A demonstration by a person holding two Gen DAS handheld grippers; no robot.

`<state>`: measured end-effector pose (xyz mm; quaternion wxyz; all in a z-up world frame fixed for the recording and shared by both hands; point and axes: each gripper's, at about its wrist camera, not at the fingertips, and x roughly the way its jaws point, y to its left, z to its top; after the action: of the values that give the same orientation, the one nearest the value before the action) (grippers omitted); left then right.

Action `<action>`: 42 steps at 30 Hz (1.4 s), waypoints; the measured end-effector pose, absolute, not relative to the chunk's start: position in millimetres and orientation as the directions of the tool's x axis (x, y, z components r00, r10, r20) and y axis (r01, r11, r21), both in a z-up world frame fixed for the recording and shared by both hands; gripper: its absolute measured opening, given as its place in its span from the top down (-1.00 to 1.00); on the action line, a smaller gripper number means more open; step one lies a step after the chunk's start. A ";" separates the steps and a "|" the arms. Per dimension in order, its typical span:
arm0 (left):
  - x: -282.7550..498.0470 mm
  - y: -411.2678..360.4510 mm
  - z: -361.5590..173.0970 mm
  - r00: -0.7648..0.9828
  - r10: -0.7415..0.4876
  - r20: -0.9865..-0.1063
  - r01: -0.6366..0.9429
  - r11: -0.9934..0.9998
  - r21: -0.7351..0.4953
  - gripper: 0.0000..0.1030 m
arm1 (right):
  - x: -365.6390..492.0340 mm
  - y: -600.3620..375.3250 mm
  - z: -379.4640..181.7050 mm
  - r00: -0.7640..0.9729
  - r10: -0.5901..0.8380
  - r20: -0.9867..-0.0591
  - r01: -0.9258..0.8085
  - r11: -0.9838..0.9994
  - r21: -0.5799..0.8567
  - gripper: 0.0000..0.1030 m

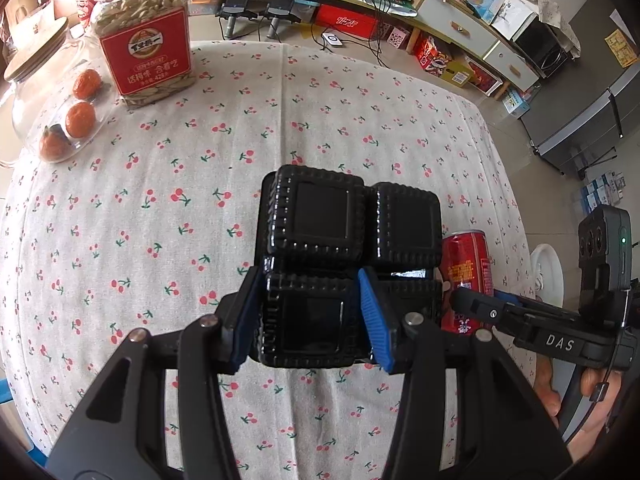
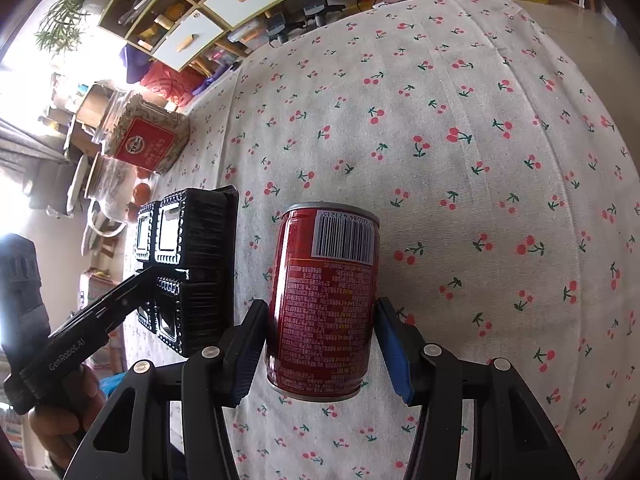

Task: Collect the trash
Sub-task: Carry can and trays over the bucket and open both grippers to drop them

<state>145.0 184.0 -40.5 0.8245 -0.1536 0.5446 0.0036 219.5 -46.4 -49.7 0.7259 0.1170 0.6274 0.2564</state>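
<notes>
Tabletop (image 1: 320,100) under a cherry-print cloth fills both views, and most of it lies bare from the centre out to 3 o'clock. At 11 o'clock in the left view stands a tall seed jar (image 1: 142,36) with a red label, and beside it at 9 o'clock a glass jar (image 1: 60,112) lying on its side with small orange fruits inside; both sit well apart from the work and look like things to keep, not trash.

The black tray (image 1: 348,264), a four-cell plastic insert, is pinched by the left gripper (image 1: 308,320), whose blue pads press on either side of one near cell. From the right view the tray stands on edge, apparently lifted off the cloth. The red can (image 2: 324,300) sits between the pads of the right gripper (image 2: 320,340); the left pad touches its wall, while the right pad seems to stand just off it, so the grip looks nearly but not fully closed. Whether the can is raised or resting on the cloth I cannot tell.

Both pieces of trash seem to be in hand, so the pickup step is about finished. Next the right gripper should firm its hold, then both pieces go to a bin, which neither view shows. Tray and can hang near each other and could knock together.
</notes>
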 end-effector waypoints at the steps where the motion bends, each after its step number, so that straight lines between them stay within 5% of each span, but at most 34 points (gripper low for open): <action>1: 146.2 181.1 -39.9 0.409 -0.168 -0.897 -0.166 0.953 -0.255 0.03 | 219.6 -49.9 -48.2 0.087 0.518 -0.851 -0.223 0.843 0.490 -0.06; 25: 165.8 78.9 -21.7 0.440 -0.279 -0.853 0.023 0.954 -0.300 0.03 | 229.3 -207.4 40.0 0.333 0.573 -0.749 -0.075 0.808 0.584 -0.06; 42: 177.0 -80.3 -31.7 0.371 -0.379 -0.848 0.267 0.918 -0.293 0.03 | 223.0 -318.8 63.7 0.464 0.547 -0.697 0.050 0.769 0.637 -0.07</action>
<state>177.0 -80.3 -31.7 0.8263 -0.0533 0.5256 -0.1952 223.0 -318.8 63.7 0.8002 0.3023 0.4941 0.1552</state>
